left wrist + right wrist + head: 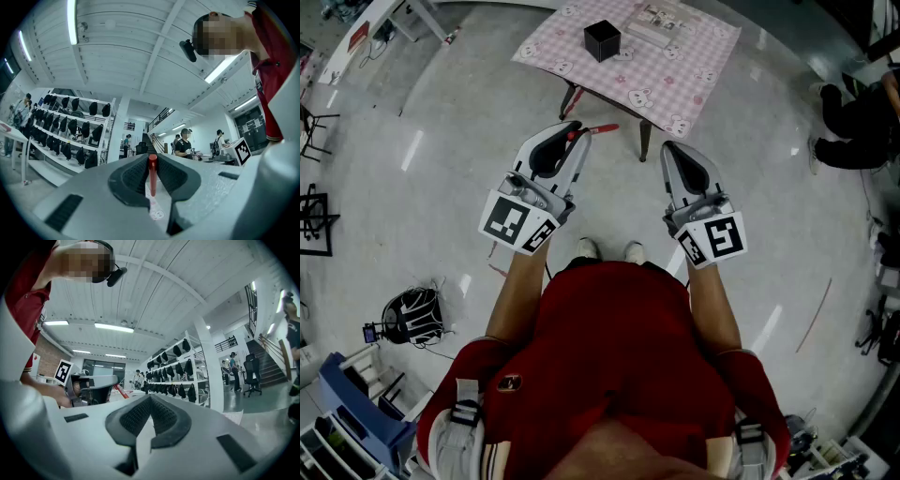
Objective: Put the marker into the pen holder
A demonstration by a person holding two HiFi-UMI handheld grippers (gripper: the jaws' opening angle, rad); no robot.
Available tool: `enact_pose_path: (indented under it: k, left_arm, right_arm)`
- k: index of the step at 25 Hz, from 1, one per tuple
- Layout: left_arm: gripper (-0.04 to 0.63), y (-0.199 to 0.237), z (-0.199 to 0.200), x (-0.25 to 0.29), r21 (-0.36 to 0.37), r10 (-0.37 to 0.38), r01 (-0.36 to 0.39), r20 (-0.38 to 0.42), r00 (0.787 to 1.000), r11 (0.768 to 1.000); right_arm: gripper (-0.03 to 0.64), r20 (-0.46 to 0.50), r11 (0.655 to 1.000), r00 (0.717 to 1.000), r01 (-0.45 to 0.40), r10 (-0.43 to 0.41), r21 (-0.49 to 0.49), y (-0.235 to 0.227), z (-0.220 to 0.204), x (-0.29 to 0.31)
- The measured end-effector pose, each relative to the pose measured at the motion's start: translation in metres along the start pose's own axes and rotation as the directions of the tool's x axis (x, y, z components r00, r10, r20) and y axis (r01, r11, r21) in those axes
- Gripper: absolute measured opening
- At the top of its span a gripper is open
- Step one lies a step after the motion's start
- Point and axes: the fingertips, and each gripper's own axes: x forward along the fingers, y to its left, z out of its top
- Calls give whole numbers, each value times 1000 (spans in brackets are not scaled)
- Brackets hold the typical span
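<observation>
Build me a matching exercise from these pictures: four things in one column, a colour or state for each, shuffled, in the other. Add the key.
1. marker
2. pen holder
3. right gripper
4. tablecloth

A. pink checked
B. clamped in the left gripper
C. jaws together, nothing between them
D. black, standing on the tablecloth

Pairs: 1-B, 2-D, 3-C, 4-A

Bare floor (619, 192) leads to the table (680, 89); a flat packet (656, 23) lies near the pen holder (602, 40).
</observation>
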Motion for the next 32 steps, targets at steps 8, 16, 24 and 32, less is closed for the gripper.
enact_pose_path:
  k: [8,16,24,32]
  left_arm:
    - [58,21,0,-10,-10,0,0,14,1000,1000]
    - [58,44,-1,-25,-27,-25,26,32,999,999]
    - [58,75,0,-46,-26,-30,31,49,998,999]
    - [58,99,8,-60,-34,-10,12,71,997,999]
  right_arm:
    - [-3,16,1000,1000,-8,8,29,13,-3,16]
    - [-3,-8,999,1000,30,-29,15,31,-13,32]
    - [-3,-19,999,999,47,-47,-2,51,-21,53]
    - [-2,-41,999,999,31,-32,-22,64,-20,76]
